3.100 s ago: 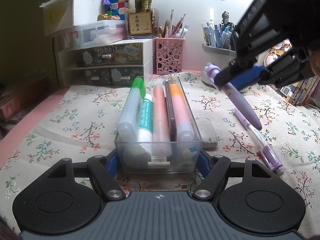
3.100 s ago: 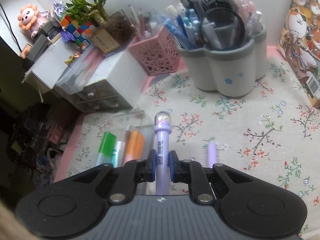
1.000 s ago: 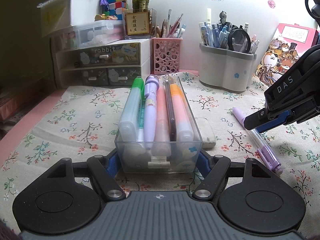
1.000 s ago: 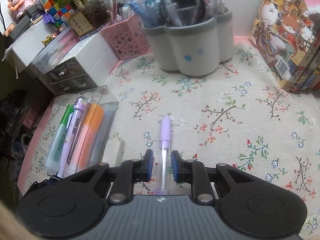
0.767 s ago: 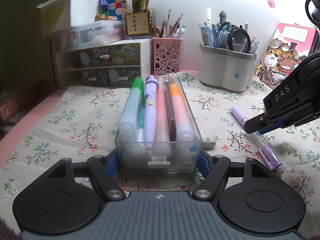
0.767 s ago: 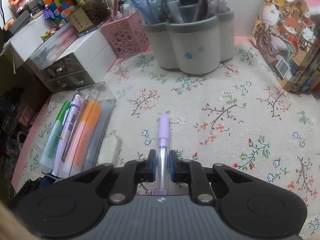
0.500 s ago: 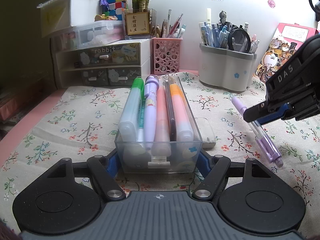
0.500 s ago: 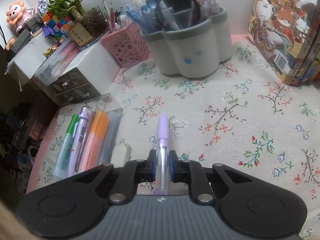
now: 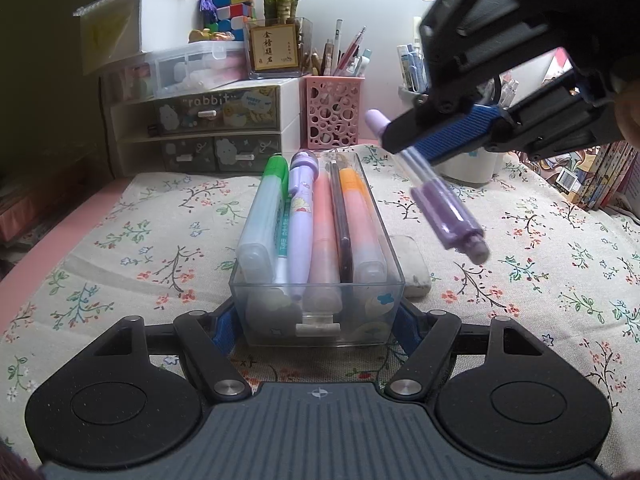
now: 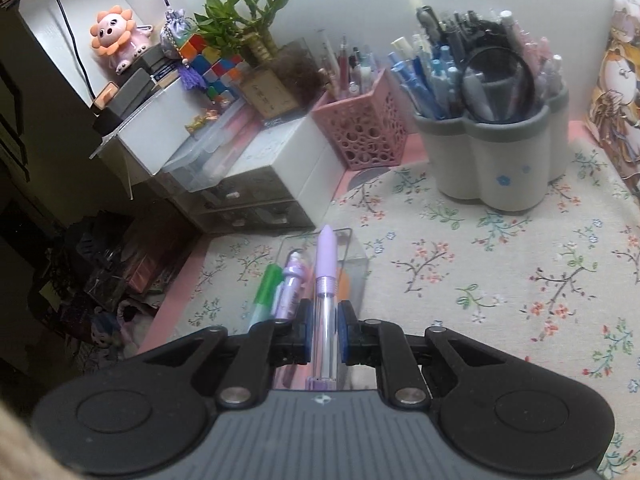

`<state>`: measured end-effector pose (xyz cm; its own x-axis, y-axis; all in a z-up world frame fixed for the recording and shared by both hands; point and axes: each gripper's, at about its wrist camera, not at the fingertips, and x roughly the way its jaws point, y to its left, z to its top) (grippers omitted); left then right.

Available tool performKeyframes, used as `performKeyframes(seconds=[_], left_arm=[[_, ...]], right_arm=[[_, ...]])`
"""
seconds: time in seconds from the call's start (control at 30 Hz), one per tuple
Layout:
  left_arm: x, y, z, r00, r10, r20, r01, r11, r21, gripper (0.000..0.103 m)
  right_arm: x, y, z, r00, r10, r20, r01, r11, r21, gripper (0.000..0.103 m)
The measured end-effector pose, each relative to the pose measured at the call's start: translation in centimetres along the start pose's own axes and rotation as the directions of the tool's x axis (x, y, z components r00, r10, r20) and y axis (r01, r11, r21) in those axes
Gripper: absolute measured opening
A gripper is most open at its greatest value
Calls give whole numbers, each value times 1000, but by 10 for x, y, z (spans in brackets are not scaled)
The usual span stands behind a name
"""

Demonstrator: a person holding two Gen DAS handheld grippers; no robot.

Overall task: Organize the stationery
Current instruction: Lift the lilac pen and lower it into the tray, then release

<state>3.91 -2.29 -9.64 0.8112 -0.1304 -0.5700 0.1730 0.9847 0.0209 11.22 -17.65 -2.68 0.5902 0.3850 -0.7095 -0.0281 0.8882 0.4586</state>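
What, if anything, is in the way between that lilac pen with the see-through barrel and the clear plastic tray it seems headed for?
Nothing visible. The right gripper holds the lilac clear-barrelled pen in open air above the clear plastic tray, which has no lid. The tray is already crowded with markers, though.

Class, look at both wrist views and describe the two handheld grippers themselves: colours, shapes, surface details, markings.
Both the left gripper and right gripper share one design: matte black linkage arms with silver pivot screws, two round black discs on either side, a ribbed grey-blue body bearing a small compass-like mark, and blue ribbed finger pads. No cables or sleeves are clearly visible.
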Motion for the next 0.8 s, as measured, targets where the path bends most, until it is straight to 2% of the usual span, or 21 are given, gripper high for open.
performKeyframes(seconds=[0.13,0.27,0.4,0.53,0.73,0.8], left_arm=[[0,0,0,1000,0,0,0,1000,0,72],[0,0,0,1000,-1,0,1,1000,0,72],[0,0,0,1000,-1,0,1,1000,0,72],[-1,0,0,1000,-1,1,1,1000,-1,72],[-1,0,0,1000,-3,1,3,1000,-2,72],[-1,1,-1,1000,-6,1,6,1000,-7,72]], right_arm=[[18,16,12,999,-28,-35,28,1000,2,16],[30,25,24,998,-4,-60,6,999,39,16],[50,29,21,991,-63,-120,66,998,22,17],[42,16,16,995,-19,-101,25,998,60,17],[21,-8,16,999,-36,-37,39,997,72,17],[21,-20,10,997,-75,-34,77,995,61,17]])
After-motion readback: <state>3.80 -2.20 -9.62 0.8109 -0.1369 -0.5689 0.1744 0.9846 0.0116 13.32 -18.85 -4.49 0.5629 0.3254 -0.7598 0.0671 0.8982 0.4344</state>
